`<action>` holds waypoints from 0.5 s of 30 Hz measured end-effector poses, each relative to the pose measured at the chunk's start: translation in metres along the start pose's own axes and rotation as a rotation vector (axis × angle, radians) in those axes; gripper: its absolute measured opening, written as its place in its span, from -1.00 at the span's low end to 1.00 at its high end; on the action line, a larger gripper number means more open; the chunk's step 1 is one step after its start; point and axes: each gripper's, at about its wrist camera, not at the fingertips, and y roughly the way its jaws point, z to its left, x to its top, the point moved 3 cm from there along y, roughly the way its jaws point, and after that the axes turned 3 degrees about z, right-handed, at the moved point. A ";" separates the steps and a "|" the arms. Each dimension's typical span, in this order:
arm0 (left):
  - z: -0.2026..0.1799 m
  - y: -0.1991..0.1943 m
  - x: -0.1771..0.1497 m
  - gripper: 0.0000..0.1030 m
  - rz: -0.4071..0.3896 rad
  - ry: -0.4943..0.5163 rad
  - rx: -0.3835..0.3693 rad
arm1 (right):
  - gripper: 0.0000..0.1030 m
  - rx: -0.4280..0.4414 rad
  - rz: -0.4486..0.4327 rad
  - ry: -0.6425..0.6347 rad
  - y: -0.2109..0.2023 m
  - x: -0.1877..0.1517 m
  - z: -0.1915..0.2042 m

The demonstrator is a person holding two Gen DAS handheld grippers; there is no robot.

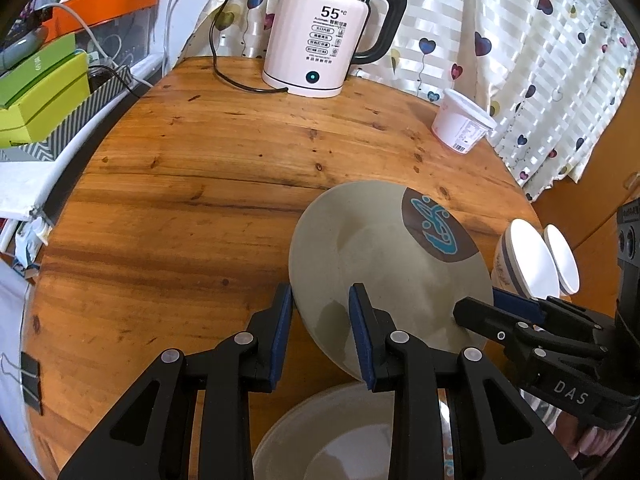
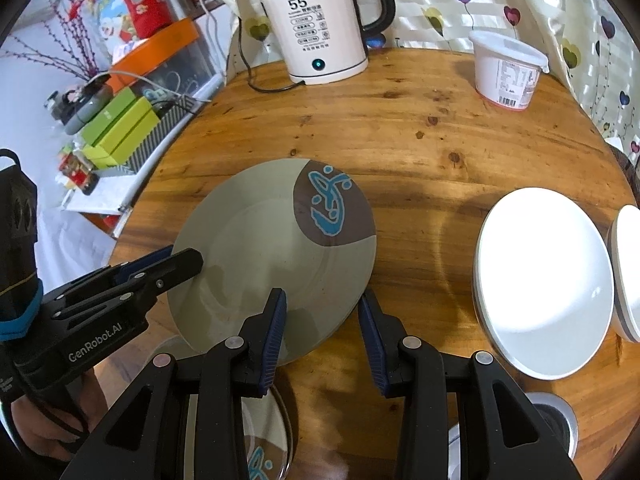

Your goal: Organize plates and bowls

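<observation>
A grey-green plate with a brown patch and a blue figure on its far side is held tilted above a round wooden table, its near edge lower and toward the camera. Two grippers hold it together. The left gripper pinches the plate's near-left rim, one blue pad outside the edge and the other on the plate's face, so its jaws are closed on the plate. The right gripper straddles the near-right rim in the same way, one pad on the plate's face and the other outside the edge; in the left wrist view its black finger lies on top of the plate's right rim with the blue one beneath, so it too grips the plate.

Below the plate, near the table's front edge, sits another dish with the same brown and blue pattern, mostly hidden by the grippers. To the right of the held plate, a white bowl rests on the table, and a second white bowl stands just beside it at the picture's edge.

At the far side of the table stands a white electric kettle with a black handle and a cord. A white lidded tub sits at the far right. A curtain printed with hearts hangs behind. Green boxes and an orange-lidded bin lie off the table to the left.
</observation>
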 end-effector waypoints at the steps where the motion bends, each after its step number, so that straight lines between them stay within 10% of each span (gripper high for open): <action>1: 0.000 -0.002 -0.001 -0.41 -0.003 0.000 0.001 | -0.29 0.001 -0.002 -0.002 -0.002 -0.001 0.000; 15: 0.000 -0.030 -0.025 -0.41 -0.029 -0.025 0.018 | -0.29 0.021 -0.014 -0.036 -0.019 -0.020 0.015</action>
